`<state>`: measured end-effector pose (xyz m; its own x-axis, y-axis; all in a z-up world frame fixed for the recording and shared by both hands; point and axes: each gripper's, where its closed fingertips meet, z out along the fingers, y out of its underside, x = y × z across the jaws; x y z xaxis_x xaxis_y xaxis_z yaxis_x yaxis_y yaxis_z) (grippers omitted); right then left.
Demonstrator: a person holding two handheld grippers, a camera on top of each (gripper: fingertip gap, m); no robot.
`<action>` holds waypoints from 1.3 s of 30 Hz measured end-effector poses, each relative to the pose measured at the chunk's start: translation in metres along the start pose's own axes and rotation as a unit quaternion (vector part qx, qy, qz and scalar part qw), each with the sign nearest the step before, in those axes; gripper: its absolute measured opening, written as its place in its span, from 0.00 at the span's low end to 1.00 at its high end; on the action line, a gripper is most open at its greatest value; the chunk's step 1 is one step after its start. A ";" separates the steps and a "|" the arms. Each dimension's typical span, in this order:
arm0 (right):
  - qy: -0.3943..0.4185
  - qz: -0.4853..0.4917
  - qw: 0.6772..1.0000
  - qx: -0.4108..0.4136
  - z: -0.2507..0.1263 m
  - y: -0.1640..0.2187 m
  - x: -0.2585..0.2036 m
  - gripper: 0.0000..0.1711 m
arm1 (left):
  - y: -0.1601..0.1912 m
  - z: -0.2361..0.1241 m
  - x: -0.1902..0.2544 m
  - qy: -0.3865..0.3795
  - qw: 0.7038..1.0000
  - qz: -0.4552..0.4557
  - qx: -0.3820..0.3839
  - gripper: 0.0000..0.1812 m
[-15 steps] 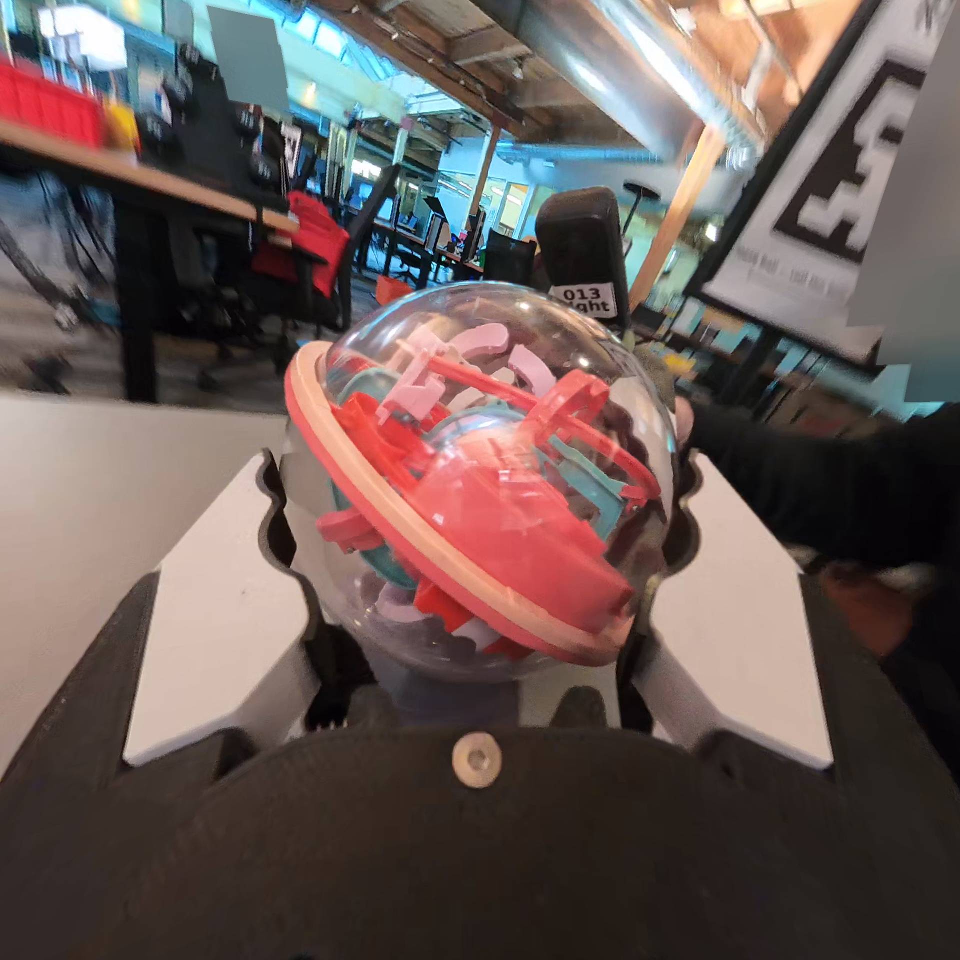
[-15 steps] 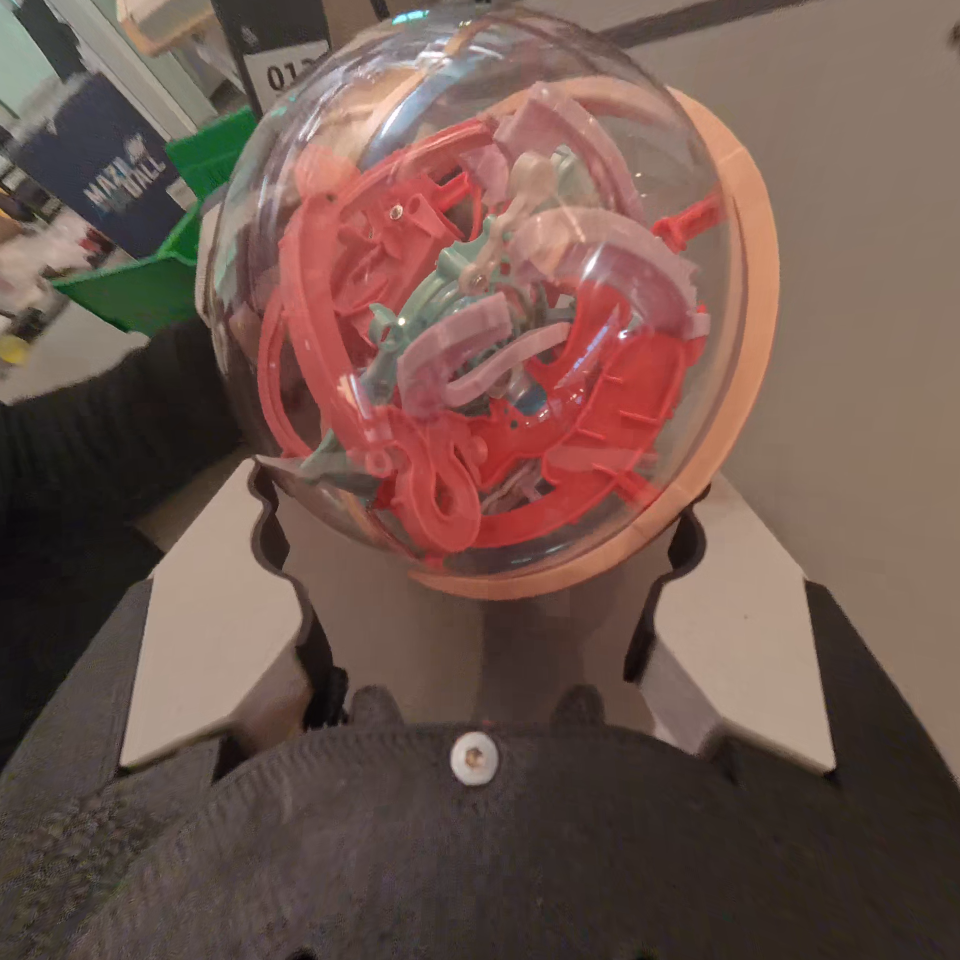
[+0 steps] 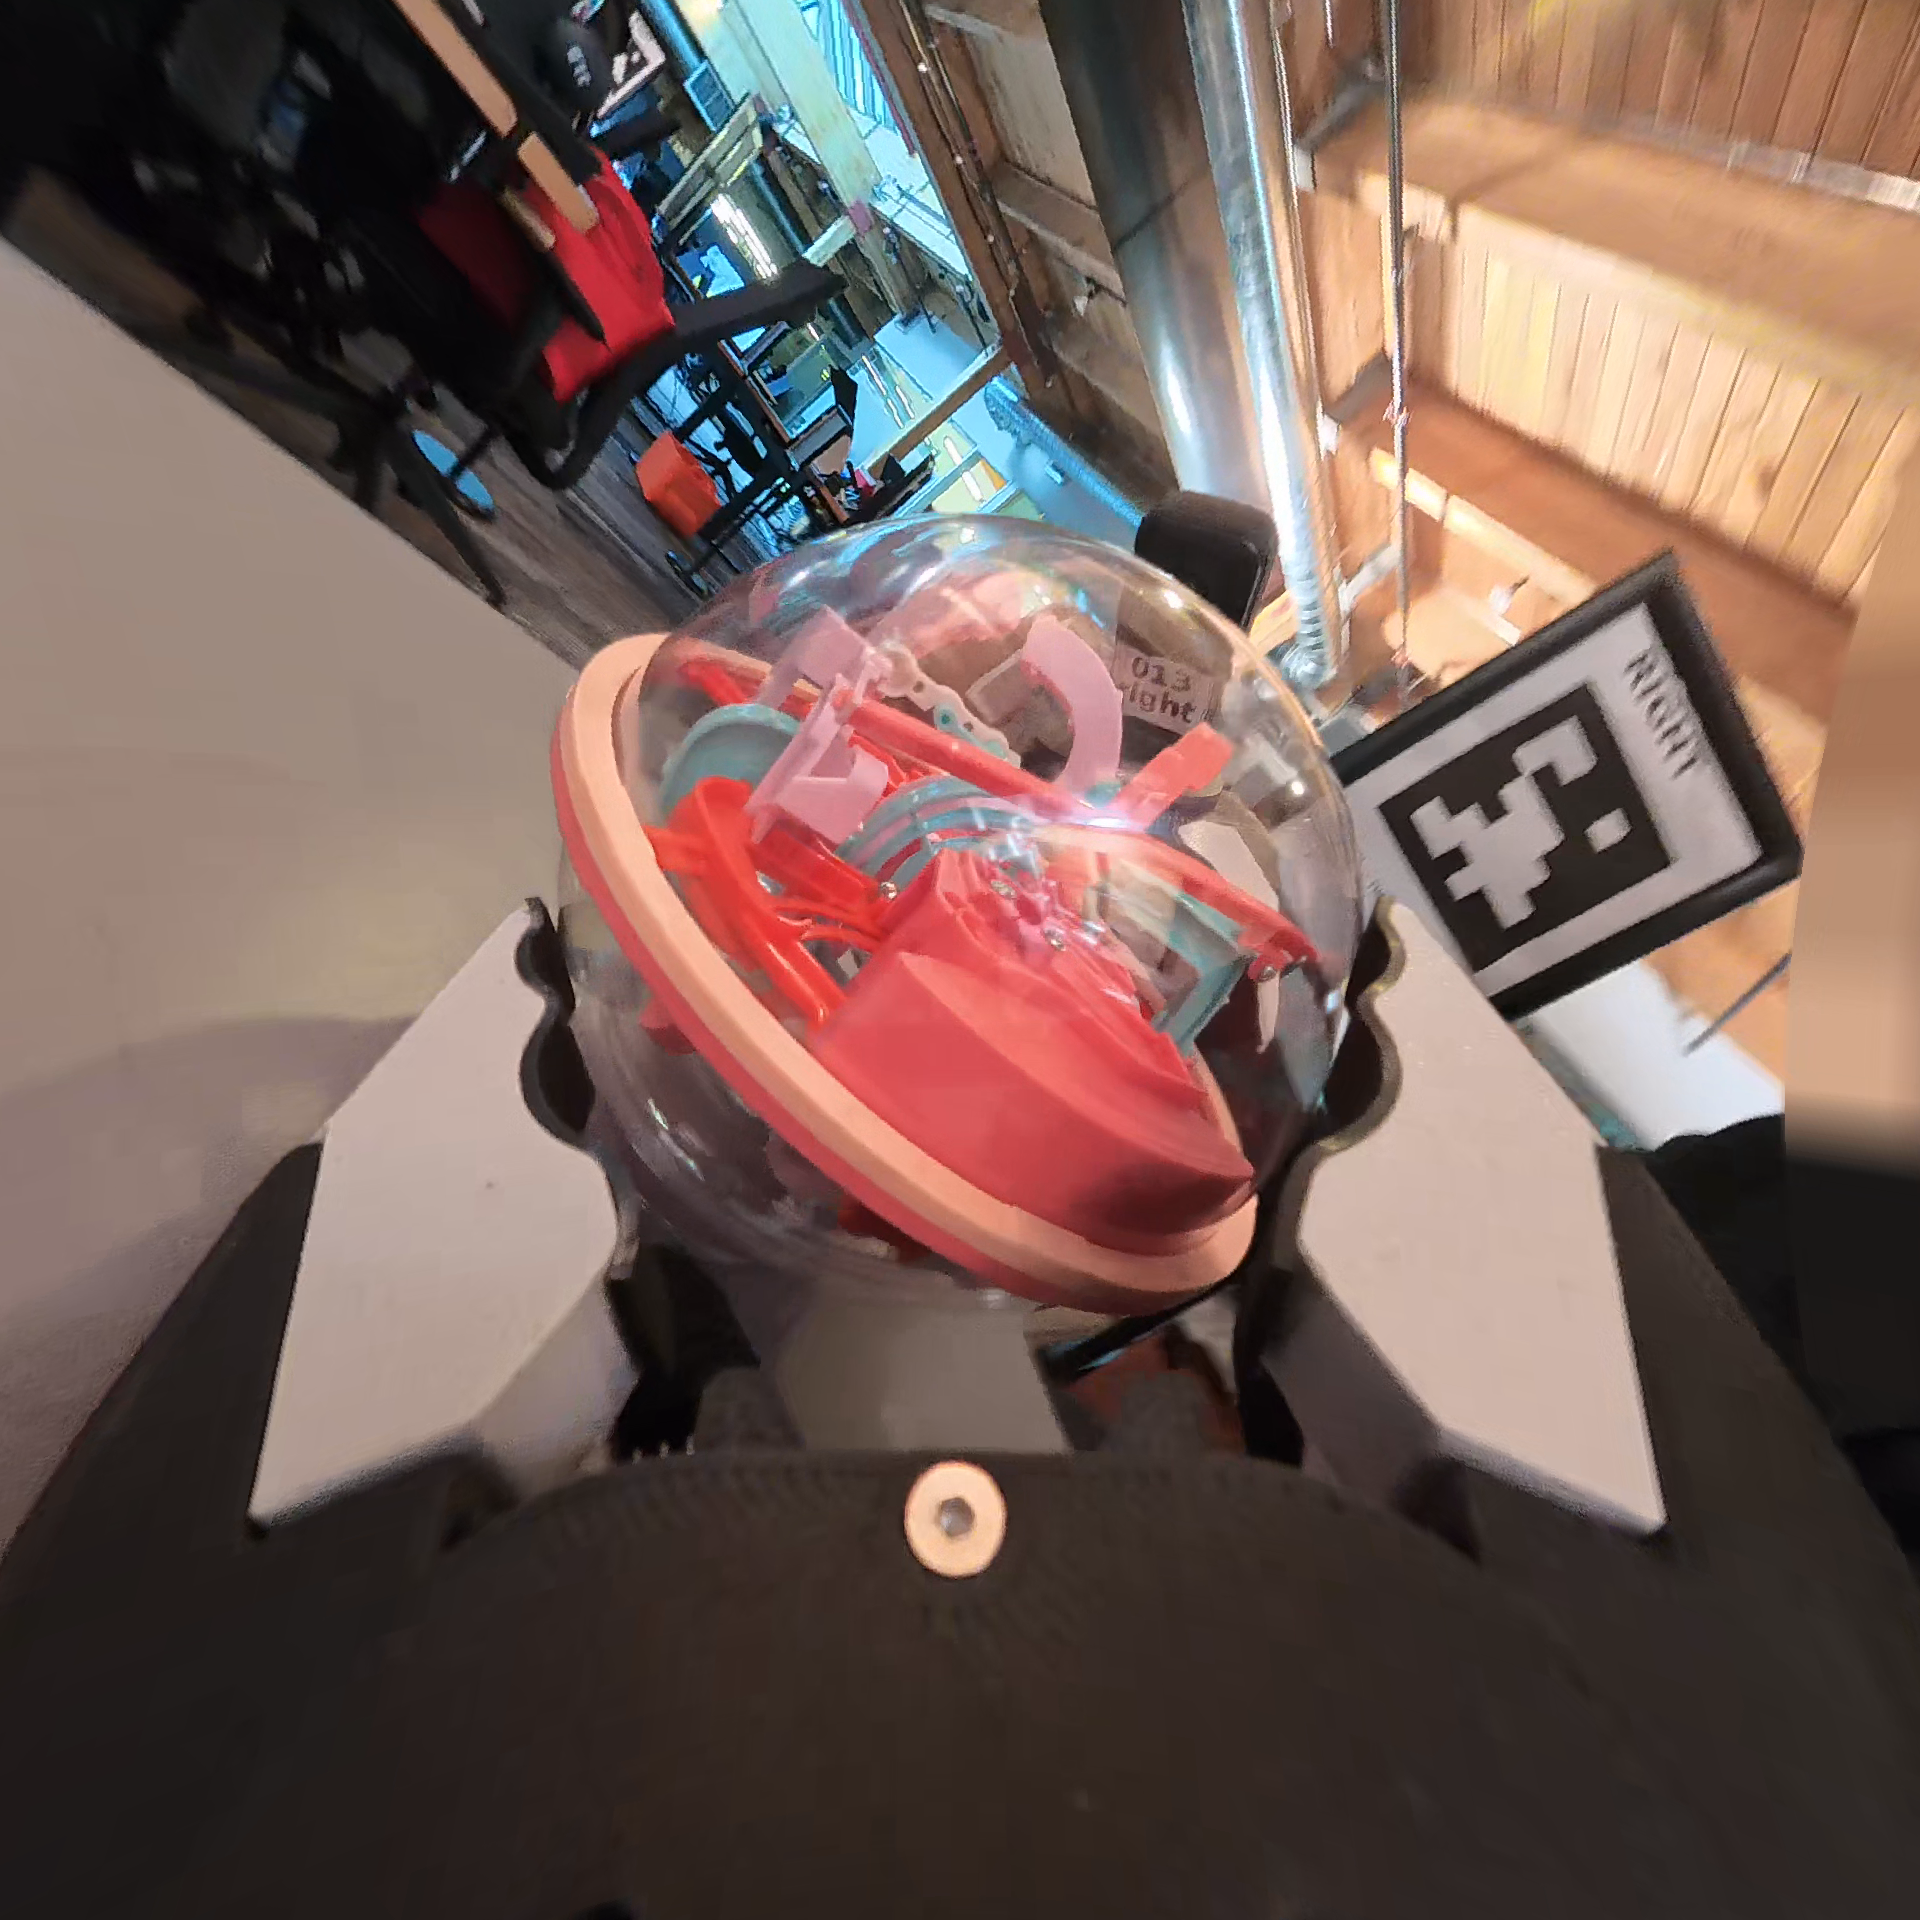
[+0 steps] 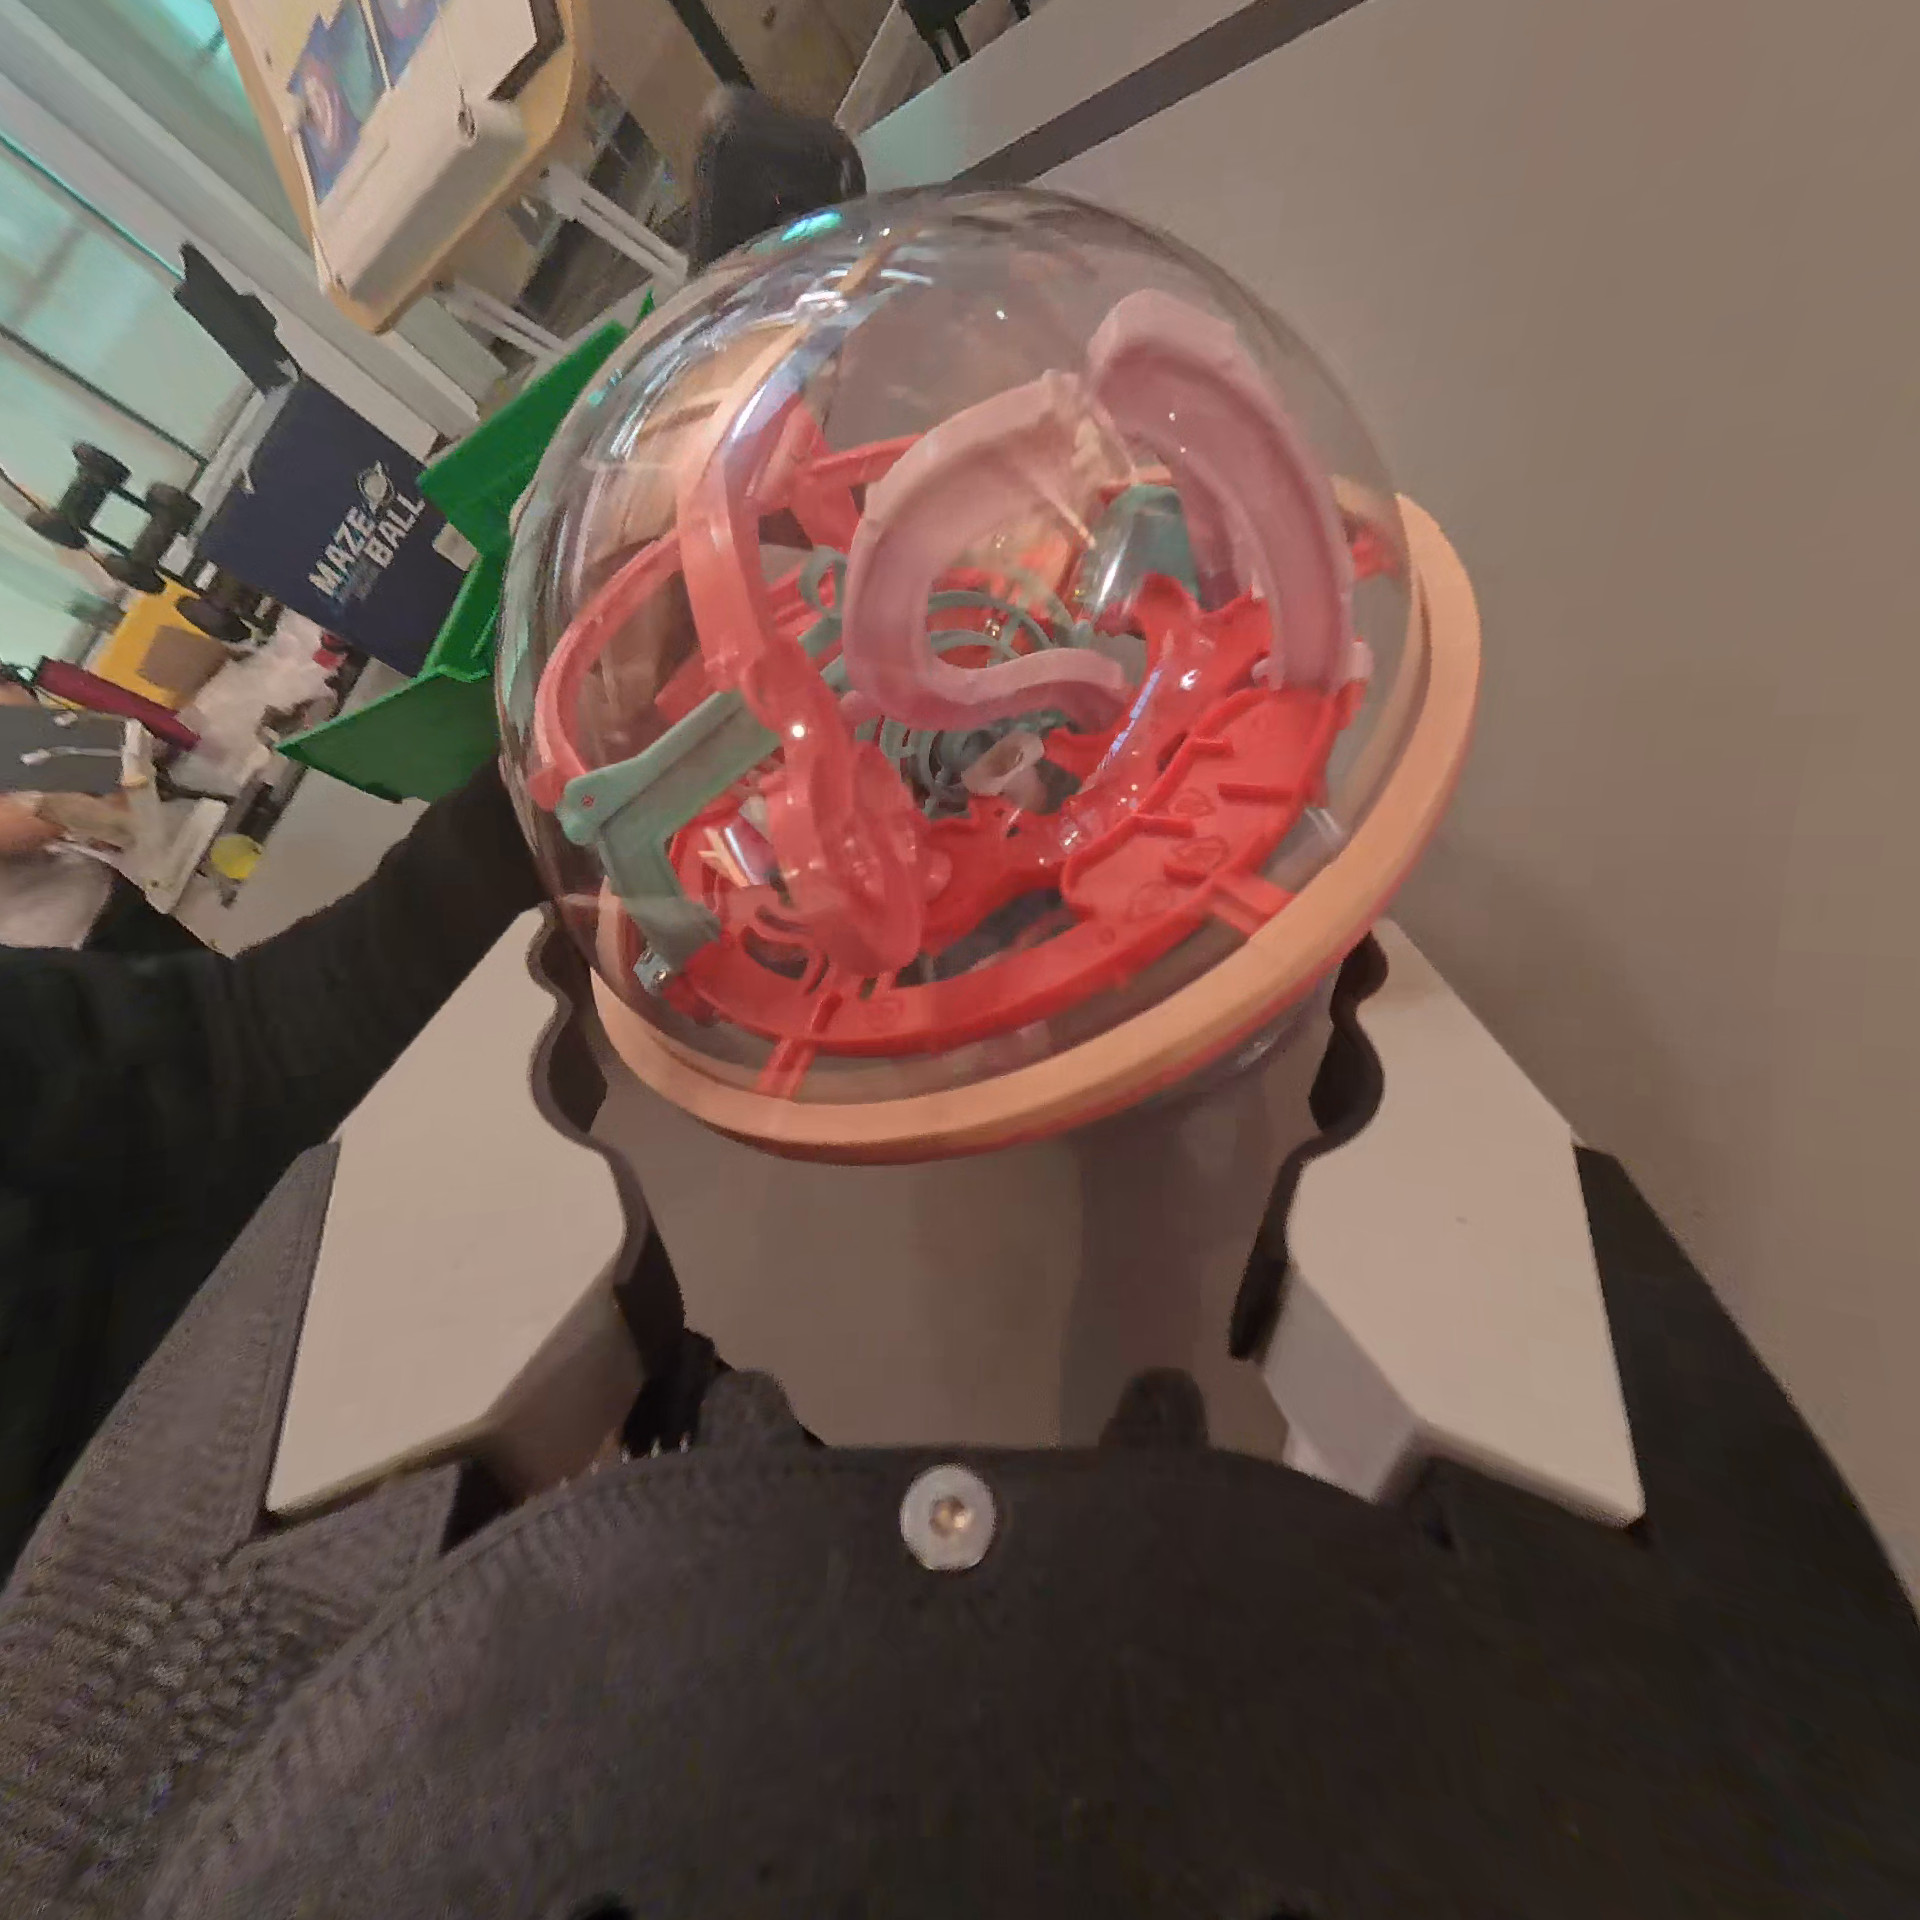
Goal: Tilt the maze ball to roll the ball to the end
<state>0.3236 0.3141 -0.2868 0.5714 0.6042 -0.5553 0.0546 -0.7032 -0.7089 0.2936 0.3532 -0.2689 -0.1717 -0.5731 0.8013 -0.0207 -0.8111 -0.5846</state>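
Left wrist view: the left claw is clenched on the maze ball, a clear sphere with red, pink and teal tracks inside. Both white fingers press their scalloped inner edges against opposite sides of the sphere. The cream equator ring runs tilted, high at the left and low at the right. The sphere is held up above the pale surface. Behind the sphere, part of the right claw shows as a dark body, with a black-and-white marker plate to its right.

Right wrist view: the right claw grasps the same maze ball from the opposite side. Its white fingers touch the lower part of the sphere just under the cream ring, which sits low and nearly level, rising at the right. A dark sleeve extends at the left. A green bin stands behind it. The small rolling ball cannot be located among the tracks.
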 end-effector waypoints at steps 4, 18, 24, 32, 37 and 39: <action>-0.010 0.035 0.999 -0.005 -0.002 -0.002 0.001 0.81 | -0.003 0.004 -0.004 -0.005 0.999 -0.042 0.003 0.79; -0.021 0.102 0.995 0.000 -0.006 -0.006 0.002 0.81 | 0.000 0.013 -0.006 -0.014 0.992 -0.124 0.013 0.79; -0.013 0.092 0.996 -0.004 -0.005 -0.005 0.003 0.83 | 0.003 0.014 -0.006 -0.011 0.990 -0.141 0.009 0.79; -0.009 0.100 0.995 -0.006 -0.005 -0.006 0.003 0.83 | 0.004 0.016 -0.007 -0.007 0.988 -0.156 0.014 0.79; -0.007 0.075 0.997 -0.005 -0.006 -0.003 0.003 0.82 | 0.003 0.017 -0.005 -0.007 0.993 -0.120 0.010 0.79; -0.005 0.063 0.998 -0.004 -0.006 -0.002 0.002 0.82 | 0.004 0.017 -0.004 -0.006 0.994 -0.113 0.006 0.79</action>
<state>0.3297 0.3147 -0.2841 0.5654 0.5143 -0.6448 -0.0114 -0.7769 -0.6296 0.3107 0.3506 -0.2722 -0.1519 -0.3777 0.9134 -0.0450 -0.9205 -0.3882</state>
